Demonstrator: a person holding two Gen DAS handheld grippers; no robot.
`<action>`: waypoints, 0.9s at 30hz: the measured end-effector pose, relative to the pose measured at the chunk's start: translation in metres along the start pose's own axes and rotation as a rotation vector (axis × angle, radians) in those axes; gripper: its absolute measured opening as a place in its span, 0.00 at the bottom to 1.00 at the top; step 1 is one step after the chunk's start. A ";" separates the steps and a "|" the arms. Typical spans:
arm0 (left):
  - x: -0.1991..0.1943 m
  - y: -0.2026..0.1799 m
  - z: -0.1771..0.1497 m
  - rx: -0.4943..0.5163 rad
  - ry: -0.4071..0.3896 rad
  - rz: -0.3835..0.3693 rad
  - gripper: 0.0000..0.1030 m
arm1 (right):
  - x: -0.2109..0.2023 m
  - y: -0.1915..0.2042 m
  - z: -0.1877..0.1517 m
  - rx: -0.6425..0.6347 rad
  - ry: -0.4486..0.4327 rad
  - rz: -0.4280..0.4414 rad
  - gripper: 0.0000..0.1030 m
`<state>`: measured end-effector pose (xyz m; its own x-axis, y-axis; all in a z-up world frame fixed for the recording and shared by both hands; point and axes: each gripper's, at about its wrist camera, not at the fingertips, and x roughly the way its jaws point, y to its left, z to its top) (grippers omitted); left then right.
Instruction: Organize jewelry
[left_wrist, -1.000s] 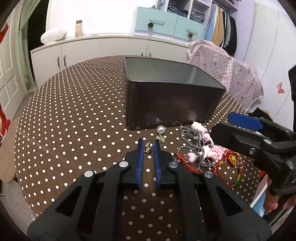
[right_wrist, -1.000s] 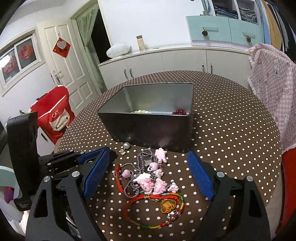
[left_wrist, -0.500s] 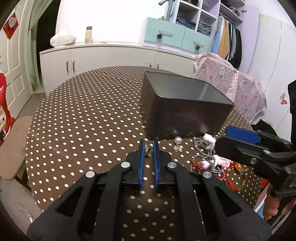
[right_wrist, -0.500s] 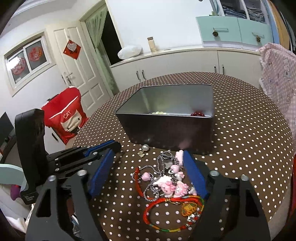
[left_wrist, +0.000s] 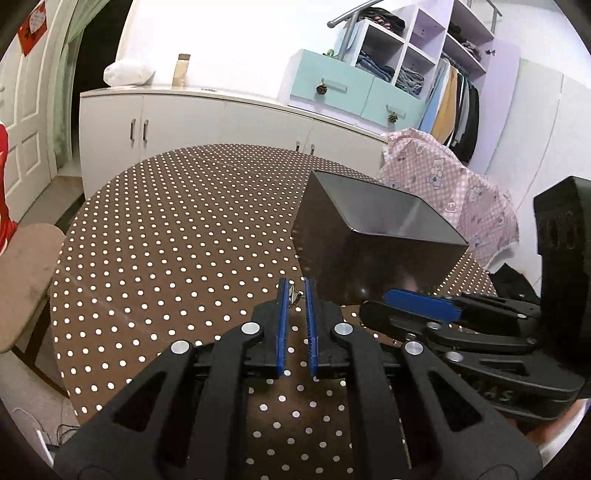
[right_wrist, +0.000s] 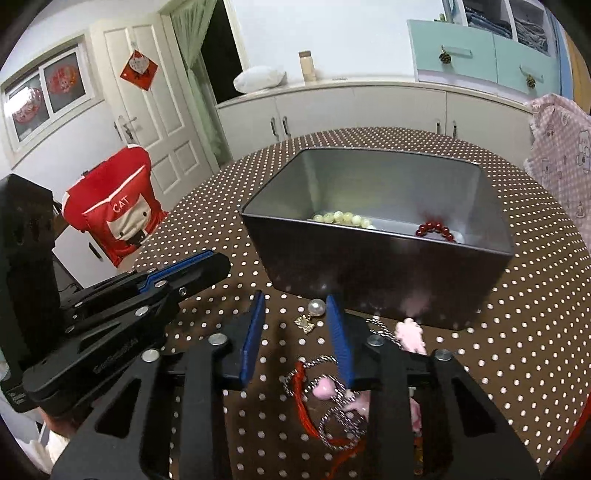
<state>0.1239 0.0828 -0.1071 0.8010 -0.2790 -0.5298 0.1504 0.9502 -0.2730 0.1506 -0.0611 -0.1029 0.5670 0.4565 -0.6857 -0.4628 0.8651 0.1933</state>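
Note:
My left gripper (left_wrist: 294, 293) is shut on a small metal charm (left_wrist: 294, 295) just in front of the dark tin box (left_wrist: 369, 240); it also shows at the left of the right wrist view (right_wrist: 219, 264). My right gripper (right_wrist: 295, 304) hangs low over the dotted table (right_wrist: 535, 295), its jaws closing. A pearl earring (right_wrist: 317, 306) and a gold charm (right_wrist: 304, 325) lie between them, the pearl close to the right pad. A tangle of pink charms, silver chain and red cord (right_wrist: 321, 391) lies under that gripper. Inside the box are pale green beads (right_wrist: 343, 218) and red beads (right_wrist: 432, 230).
The round table (left_wrist: 184, 221) has bare cloth to the left of the box. A chair with a red cover (right_wrist: 114, 221) stands off the left side, a pink checked cloth (left_wrist: 443, 177) beyond the right. White cabinets (left_wrist: 221, 122) line the back wall.
The right gripper's jaws have narrowed from wide apart and it has moved forward off the pile to the pearl by the box. The left gripper, still holding the charm, has swung left.

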 end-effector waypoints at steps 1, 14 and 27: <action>0.000 0.001 0.000 -0.002 0.000 -0.009 0.09 | 0.004 0.000 0.001 -0.007 0.011 -0.022 0.24; -0.005 0.004 -0.002 -0.007 -0.021 -0.013 0.09 | 0.001 -0.009 -0.002 0.050 0.013 -0.003 0.09; -0.021 -0.014 0.001 0.024 -0.050 0.001 0.09 | -0.041 -0.027 0.004 0.078 -0.092 0.023 0.09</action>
<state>0.1061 0.0753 -0.0911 0.8290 -0.2715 -0.4890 0.1631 0.9536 -0.2529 0.1425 -0.1021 -0.0776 0.6187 0.4904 -0.6138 -0.4238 0.8662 0.2648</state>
